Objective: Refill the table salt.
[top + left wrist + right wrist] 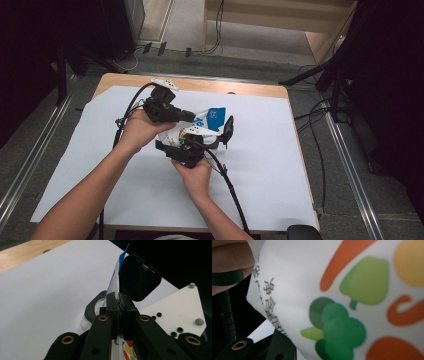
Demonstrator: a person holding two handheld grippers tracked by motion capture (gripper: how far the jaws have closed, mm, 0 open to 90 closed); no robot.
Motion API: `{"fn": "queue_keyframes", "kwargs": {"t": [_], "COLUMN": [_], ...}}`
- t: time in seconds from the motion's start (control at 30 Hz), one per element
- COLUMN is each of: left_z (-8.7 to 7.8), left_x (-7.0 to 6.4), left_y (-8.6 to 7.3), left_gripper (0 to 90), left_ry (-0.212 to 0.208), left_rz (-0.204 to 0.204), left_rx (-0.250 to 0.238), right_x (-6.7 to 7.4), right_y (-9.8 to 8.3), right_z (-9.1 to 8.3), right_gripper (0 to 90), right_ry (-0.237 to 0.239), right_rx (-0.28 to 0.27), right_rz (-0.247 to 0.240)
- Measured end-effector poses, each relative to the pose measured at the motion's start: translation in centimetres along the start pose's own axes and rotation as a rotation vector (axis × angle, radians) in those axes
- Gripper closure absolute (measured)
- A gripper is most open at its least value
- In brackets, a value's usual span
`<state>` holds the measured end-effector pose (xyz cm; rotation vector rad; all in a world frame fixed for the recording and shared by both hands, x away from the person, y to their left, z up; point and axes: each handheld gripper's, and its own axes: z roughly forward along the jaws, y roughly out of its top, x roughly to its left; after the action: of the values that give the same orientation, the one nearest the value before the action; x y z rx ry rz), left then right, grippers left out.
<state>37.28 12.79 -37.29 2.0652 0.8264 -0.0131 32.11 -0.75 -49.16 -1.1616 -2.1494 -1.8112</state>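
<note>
- My left claw [119, 312] is pinched tight on the top edge of the wipes pack [202, 122], lifting that edge clear, I judge.
- My right claw [192, 145] is pressed up against the pack's printed side; how far its jaws stand apart I cannot tell.
- The pack sits mid-desk [260, 165] on the white sheet, black flip lid [138, 277] standing open.

It looked like a lab recording bay: a wooden worktop [235, 89] under a white sheet [260, 170], black stands [330, 75], loose cables [320, 145] across grey carpet [30, 150], floor rails [350, 170].
</note>
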Motion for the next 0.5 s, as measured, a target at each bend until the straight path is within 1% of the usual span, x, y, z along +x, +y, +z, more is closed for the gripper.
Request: {"fn": "queue_keyframes", "kwargs": {"t": [0.13,0.2,0.3,0.47,0.5], "left_z": [0.03,0.06,0.15,0.19,0.16], "left_x": [-0.19,-0.19,-0.15,-0.11,-0.12], "left_y": [0.07,0.15,0.19,0.15,0.16], "left_gripper": [88.3,88.6,89.0,89.5,89.5], "left_ry": [-0.012,-0.004,-0.001,0.000,0.002], "left_rz": [-0.007,0.000,-0.008,-0.003,0.004], "left_rx": [-0.018,-0.015,-0.013,-0.004,-0.002], "right_x": [0.00,-0.04,-0.16,-0.23,-0.21], "right_y": [-0.07,-0.03,0.00,-0.09,-0.09], "right_z": [-0.28,-0.36,-0.32,-0.19,-0.19], "right_gripper": [59.1,59.1,59.1,59.1,59.1], "right_ry": [0.007,0.008,0.013,0.013,0.013], "right_rx": [-0.010,-0.010,-0.012,-0.006,-0.006], "right_rz": [0.003,0.007,0.017,0.016,0.015]}}
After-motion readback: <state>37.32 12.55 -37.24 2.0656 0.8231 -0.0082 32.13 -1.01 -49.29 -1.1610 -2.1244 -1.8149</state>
